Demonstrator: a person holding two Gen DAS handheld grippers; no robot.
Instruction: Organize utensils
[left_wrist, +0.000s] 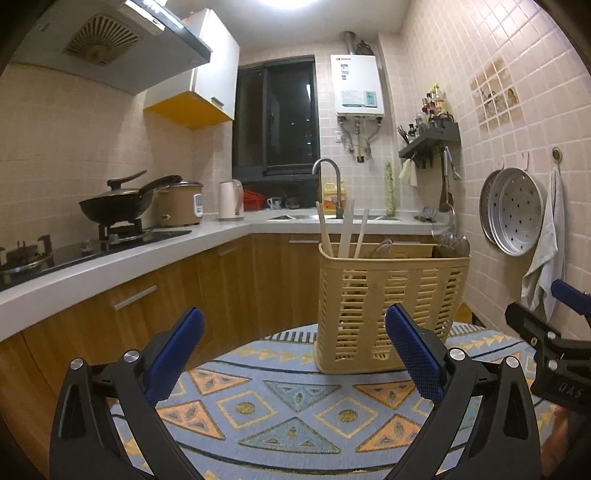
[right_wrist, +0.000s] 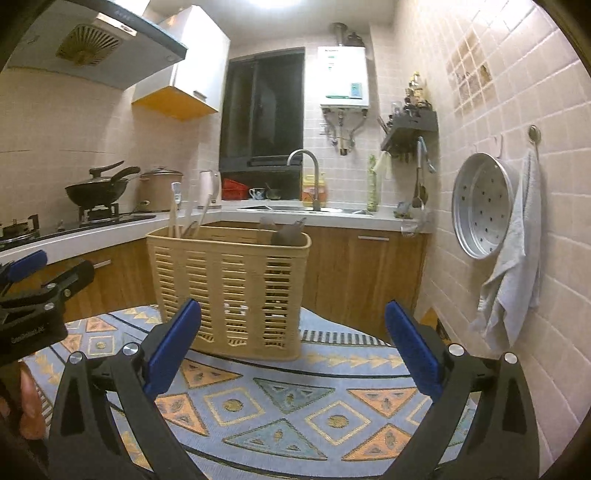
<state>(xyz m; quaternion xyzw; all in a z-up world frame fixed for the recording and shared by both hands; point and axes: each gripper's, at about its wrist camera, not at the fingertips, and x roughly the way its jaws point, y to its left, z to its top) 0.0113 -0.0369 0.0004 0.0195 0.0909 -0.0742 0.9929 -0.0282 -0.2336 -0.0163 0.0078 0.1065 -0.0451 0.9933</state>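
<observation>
A beige slotted utensil basket (left_wrist: 388, 306) stands on a patterned cloth (left_wrist: 295, 413). Pale chopsticks (left_wrist: 345, 230) stick up from its left compartment and metal spoons (left_wrist: 452, 240) from its right. My left gripper (left_wrist: 295, 350) is open and empty, in front of the basket. In the right wrist view the basket (right_wrist: 232, 284) stands ahead and left, with chopsticks (right_wrist: 188, 214) at its left end and dark spoon handles (right_wrist: 288, 232) at its right. My right gripper (right_wrist: 293, 350) is open and empty, just short of the basket.
A counter with a stove and wok (left_wrist: 114, 206), rice cooker (left_wrist: 179, 203), kettle (left_wrist: 231, 199) and sink tap (left_wrist: 327, 184) runs behind. A steamer tray (left_wrist: 513, 210) and towel (left_wrist: 546, 243) hang on the right wall. The right gripper's body (left_wrist: 546, 343) shows at the right edge.
</observation>
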